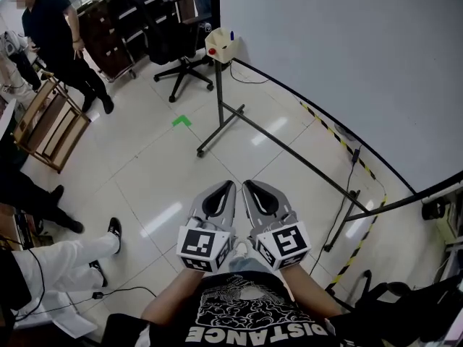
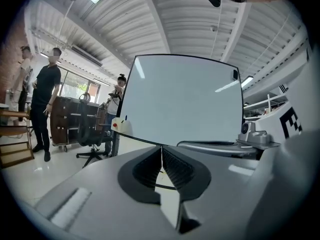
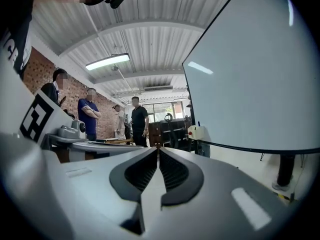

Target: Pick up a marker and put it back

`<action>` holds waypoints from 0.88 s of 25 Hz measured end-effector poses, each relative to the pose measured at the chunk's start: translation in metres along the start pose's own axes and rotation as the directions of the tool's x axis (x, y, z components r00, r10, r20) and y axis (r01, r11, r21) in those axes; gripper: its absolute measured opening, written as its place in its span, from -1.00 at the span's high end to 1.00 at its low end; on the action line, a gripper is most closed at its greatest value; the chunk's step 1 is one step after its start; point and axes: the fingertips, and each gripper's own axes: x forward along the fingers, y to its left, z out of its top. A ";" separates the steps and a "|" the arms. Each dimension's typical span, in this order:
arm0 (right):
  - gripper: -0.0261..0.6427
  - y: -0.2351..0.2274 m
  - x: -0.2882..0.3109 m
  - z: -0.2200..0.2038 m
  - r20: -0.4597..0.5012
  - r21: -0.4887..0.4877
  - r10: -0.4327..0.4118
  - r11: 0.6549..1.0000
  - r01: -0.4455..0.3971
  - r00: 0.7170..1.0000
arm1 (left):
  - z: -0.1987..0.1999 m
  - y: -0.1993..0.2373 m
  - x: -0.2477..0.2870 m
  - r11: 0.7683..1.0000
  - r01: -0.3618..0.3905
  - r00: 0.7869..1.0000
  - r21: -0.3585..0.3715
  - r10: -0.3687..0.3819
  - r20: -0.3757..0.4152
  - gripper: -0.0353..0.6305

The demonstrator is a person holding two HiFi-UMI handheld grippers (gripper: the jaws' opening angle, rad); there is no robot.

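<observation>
Approach stance, well short of the target. We see the left gripper (image 1: 230,186) and the right gripper (image 1: 247,186) carried side by side just in front of the person's torso. Both are roughly level and point across the tiled floor (image 1: 145,172) toward the whiteboard (image 1: 340,63).

In each gripper's own view the ribbed pads meet along one line with nothing between them. Both tools are closed down narrow and empty, which we judge sensible for carrying, since nothing is within reach.

The marker (image 1: 231,35) is well apart from both grippers. It sits upright in a small cream holder (image 1: 219,48) at the far end of the board, by the top of the post of its stand (image 1: 219,107). Only the marker's blue tip shows above the holder's rim, and a red spot marks the holder's face. We cannot tell at this range whether the holder contains further markers.

We judge the pick not yet begun. The next move calls for closing the gap to the holder and opening one pair of jaws before reaching for the blue tip.
</observation>
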 end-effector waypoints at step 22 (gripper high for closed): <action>0.92 -0.105 0.129 0.023 0.010 -0.003 0.021 1.000 -0.021 1.000 | 0.038 0.079 0.147 1.000 -0.015 1.000 0.016 0.015 0.024 0.88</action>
